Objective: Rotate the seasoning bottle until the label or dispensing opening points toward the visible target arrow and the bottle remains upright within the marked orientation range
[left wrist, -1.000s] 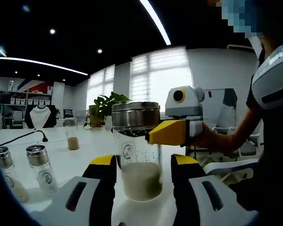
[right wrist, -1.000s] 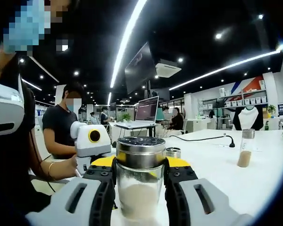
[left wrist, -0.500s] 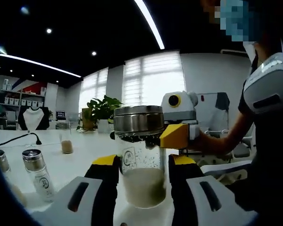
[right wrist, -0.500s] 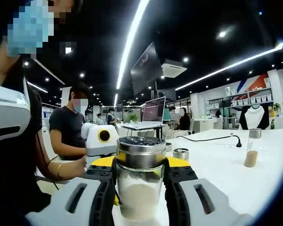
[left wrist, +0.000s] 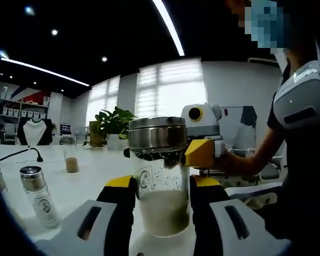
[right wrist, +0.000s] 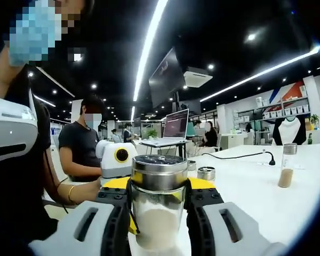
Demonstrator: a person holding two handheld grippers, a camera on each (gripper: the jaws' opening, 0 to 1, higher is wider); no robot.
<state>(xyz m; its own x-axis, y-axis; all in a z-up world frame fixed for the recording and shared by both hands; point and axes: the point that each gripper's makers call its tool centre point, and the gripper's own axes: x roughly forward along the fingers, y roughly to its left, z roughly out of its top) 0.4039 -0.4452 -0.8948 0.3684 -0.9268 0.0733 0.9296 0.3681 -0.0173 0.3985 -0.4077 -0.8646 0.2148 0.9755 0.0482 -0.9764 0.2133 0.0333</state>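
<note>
The seasoning bottle (left wrist: 160, 181) is a clear glass jar with a steel lid, partly filled with white powder, and it stands upright. A small round logo (left wrist: 145, 178) on the glass faces the left gripper view. My left gripper (left wrist: 162, 182) is shut on its lower body, one jaw against each side. The right gripper (left wrist: 200, 153) comes in from the right and grips just under the lid. In the right gripper view the same bottle (right wrist: 159, 192) sits between the jaws of my right gripper (right wrist: 158, 185), which press on it.
On the white table (right wrist: 245, 197) stand two small shakers (left wrist: 38, 194), a slim jar of brown powder (left wrist: 71, 160) (right wrist: 286, 165) and low steel-lidded jars (right wrist: 205, 173). A plant (left wrist: 114, 125) stands behind. A seated person (right wrist: 85, 144) and a laptop (right wrist: 176, 125) are beyond.
The left gripper's jaws have drawn in from a small gap to touch the bottle's sides. Both cameras drifted slightly. The right gripper has kept its hold.
</note>
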